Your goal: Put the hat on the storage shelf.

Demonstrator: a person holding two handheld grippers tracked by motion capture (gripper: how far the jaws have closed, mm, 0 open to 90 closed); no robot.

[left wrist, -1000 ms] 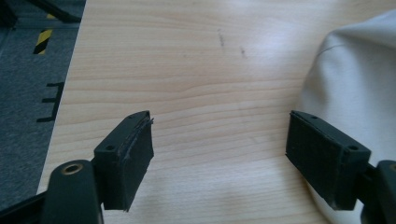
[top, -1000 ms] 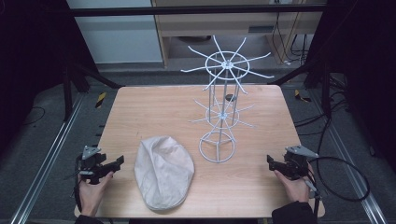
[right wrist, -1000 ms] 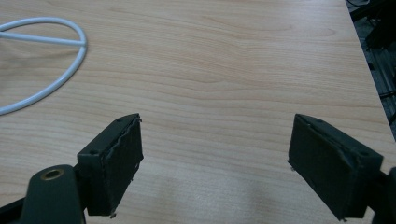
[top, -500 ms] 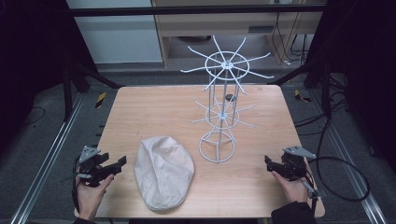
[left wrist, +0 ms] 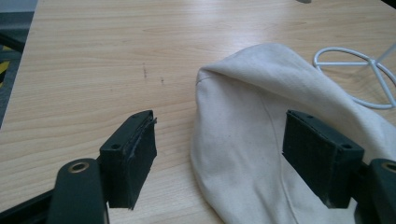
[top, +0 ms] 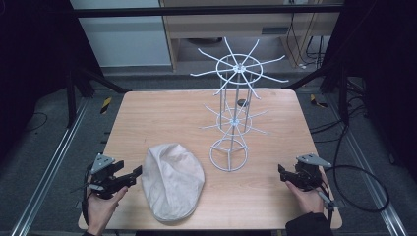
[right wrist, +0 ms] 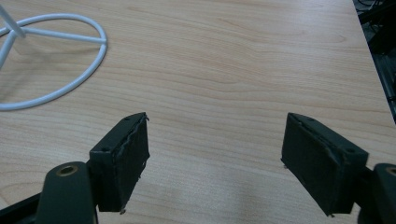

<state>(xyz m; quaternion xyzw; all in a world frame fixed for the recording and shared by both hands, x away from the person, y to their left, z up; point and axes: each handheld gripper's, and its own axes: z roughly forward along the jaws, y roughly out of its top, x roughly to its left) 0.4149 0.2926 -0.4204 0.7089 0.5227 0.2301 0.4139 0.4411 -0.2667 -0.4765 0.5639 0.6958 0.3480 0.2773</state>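
Observation:
A cream cloth cap lies flat on the wooden table, left of centre near the front edge. A white wire rack with spoked tiers stands right of centre. My left gripper is open at the cap's left edge; in the left gripper view the cap lies between and beyond its jaws, with the right jaw over the cloth. My right gripper stands open at the front right, over bare wood. The rack's round base ring shows to the upper left in the right gripper view.
A small dark object sits on the table behind the rack. A black cable loops off the right gripper past the table's right edge. Metal rails run along both sides of the table, with a shelf unit beyond the far edge.
Both hands have shifted slightly; the left gripper has edged toward the cap's left side. Cap and rack have not moved.

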